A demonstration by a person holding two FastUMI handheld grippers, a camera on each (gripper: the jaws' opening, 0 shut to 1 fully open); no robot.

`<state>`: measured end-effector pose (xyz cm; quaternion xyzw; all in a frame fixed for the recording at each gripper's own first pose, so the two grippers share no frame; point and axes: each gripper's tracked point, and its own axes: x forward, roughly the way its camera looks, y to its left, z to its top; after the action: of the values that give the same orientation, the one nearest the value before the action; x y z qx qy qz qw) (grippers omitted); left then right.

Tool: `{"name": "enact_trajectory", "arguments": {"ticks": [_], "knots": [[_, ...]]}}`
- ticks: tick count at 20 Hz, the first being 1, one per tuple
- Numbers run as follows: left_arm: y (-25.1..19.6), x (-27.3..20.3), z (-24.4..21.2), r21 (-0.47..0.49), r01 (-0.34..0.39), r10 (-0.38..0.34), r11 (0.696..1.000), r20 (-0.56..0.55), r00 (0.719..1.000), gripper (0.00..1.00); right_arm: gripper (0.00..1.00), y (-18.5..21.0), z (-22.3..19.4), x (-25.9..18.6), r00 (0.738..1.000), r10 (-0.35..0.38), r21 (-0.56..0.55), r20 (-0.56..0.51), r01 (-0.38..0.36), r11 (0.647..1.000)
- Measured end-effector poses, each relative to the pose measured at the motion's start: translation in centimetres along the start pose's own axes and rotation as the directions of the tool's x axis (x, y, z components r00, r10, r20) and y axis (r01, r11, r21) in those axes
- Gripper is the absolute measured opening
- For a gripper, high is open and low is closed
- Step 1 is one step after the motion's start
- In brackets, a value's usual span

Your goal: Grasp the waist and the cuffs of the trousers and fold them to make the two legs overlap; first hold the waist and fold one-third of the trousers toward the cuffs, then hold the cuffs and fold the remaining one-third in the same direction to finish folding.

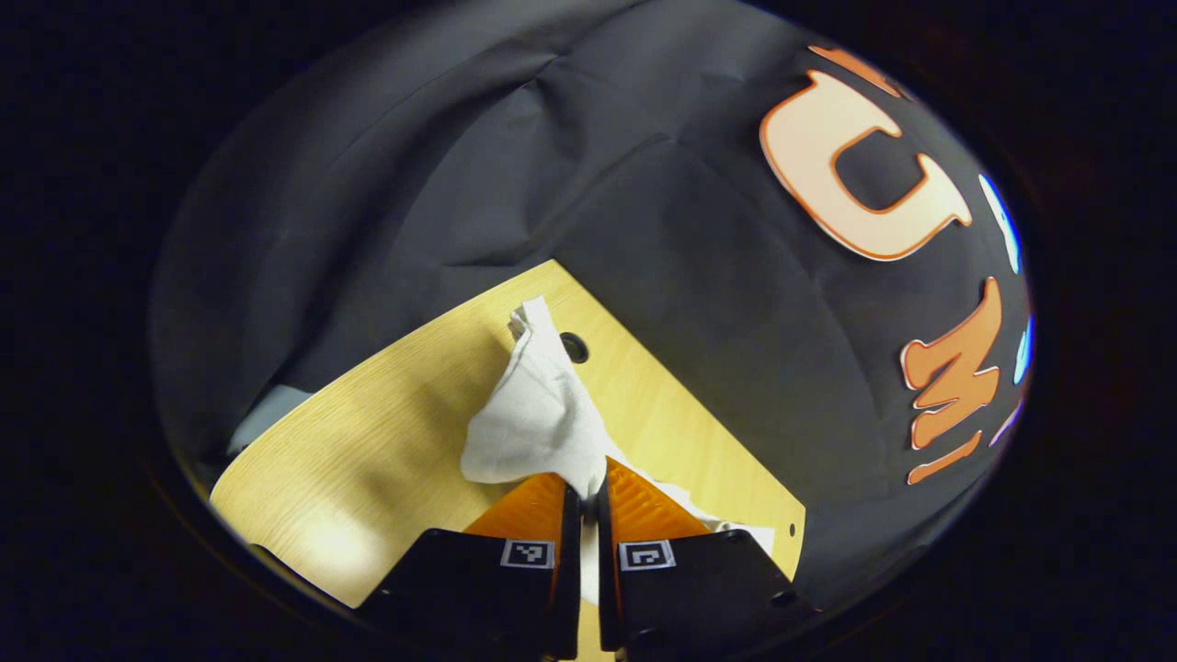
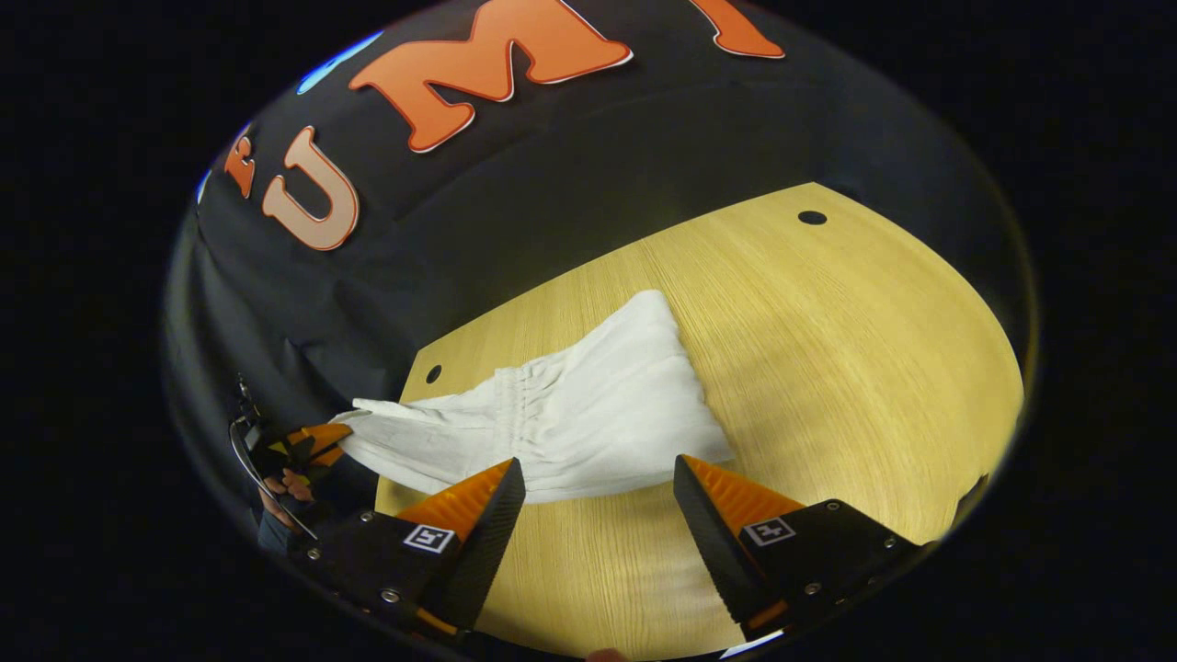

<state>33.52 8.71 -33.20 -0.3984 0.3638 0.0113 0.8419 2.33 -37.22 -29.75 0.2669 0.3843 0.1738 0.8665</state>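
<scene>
**Left claw has cloth, right claw has none yet**

My left claw (image 1: 588, 492) is clenched on a bunch of the white trousers (image 2: 588, 414), which rise from the pinch in a crumpled peak above the wooden counter (image 2: 828, 368). In the right gripper view the trousers lie across the counter's near-left part, one end drawn off toward the far claw at the counter's edge, a gathered band showing midway. My right claw (image 2: 598, 492) hangs released just short of the cloth's near hem, touching nothing.

The risk, as I judge it: pulling further with one claw alone drags the trousers off the counter edge, or the right claw closes on a single layer and the legs fail to overlap.

I cannot tell waist from cuffs in the left pinch, and the bunched folds hide how the legs lie
</scene>
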Motion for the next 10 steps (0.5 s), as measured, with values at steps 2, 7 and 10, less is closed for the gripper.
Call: {"name": "enact_trajectory", "arguments": {"ticks": [2,7,10], "knots": [[-2.7,-0.9,0.3,0.019,0.024,-0.024,1.0,0.011,1.0,0.12,0.99,-0.7,0.5,-0.5,1.0,-0.003,-0.021,0.011,0.004,1.0],[-8.7,-2.0,-0.5,0.098,0.064,-0.068,0.993,0.033,0.997,0.12,0.99,-2.8,2.6,-1.8,0.999,-0.003,-0.032,0.044,0.005,0.999],[-12.0,-2.4,-1.5,0.127,0.09,-0.095,0.988,0.038,0.995,0.12,0.99,-4.4,3.7,-3.1,0.997,-0.008,-0.018,0.073,0.01,1.0]]}}
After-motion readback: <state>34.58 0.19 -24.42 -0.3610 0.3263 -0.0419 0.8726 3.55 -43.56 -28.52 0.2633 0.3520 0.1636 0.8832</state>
